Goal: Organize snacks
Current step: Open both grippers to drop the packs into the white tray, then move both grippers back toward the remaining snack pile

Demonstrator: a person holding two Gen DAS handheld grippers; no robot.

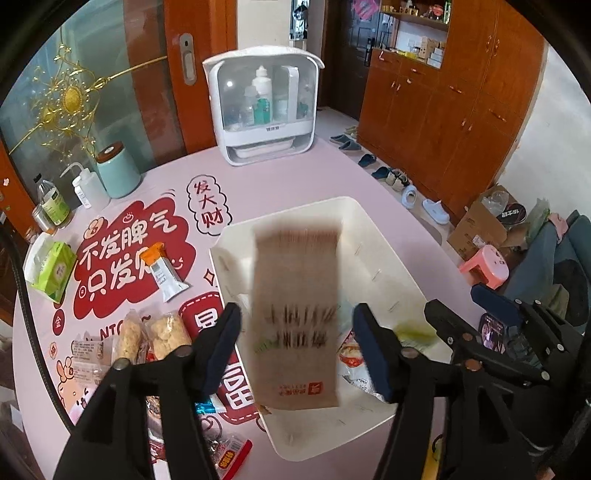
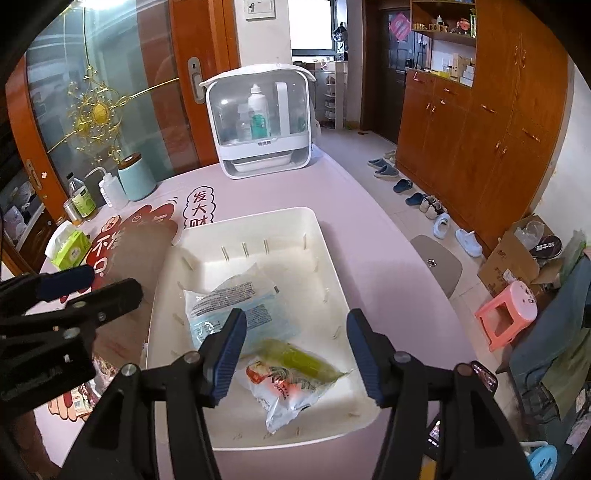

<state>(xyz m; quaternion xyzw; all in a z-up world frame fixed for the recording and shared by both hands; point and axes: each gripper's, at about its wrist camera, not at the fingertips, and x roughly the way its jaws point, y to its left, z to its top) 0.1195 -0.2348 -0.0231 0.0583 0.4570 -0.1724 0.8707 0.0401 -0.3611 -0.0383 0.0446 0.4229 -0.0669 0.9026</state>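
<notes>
Left wrist view: blurred brown paper snack packet (image 1: 295,317) seen loose between the open left hand-held gripper (image 1: 303,350), probably best dropped flat into the white plastic bin (image 1: 384,236); right hand-held gripper (image 2: 295,354) is held open, empty.

A pink table (image 2: 280,192) with red cartoon lettering stands before a wood-framed glass door (image 2: 110,92) bearing a gold ornament (image 2: 98,112), and a white cabinet (image 2: 260,118) with a clear front sits at the table's far edge. Along the right wall run orange-brown wooden cupboards (image 2: 480,129) with open shelves (image 2: 447,37) above, and slippers (image 2: 402,184) line the pale tiled floor (image 2: 369,147) beneath them. Daylight comes from a bright window (image 2: 312,26) at the back, near a dark door (image 2: 399,74), while a pink stool (image 2: 508,314) and an open cardboard box (image 2: 513,258) stand on the floor at the right.
</notes>
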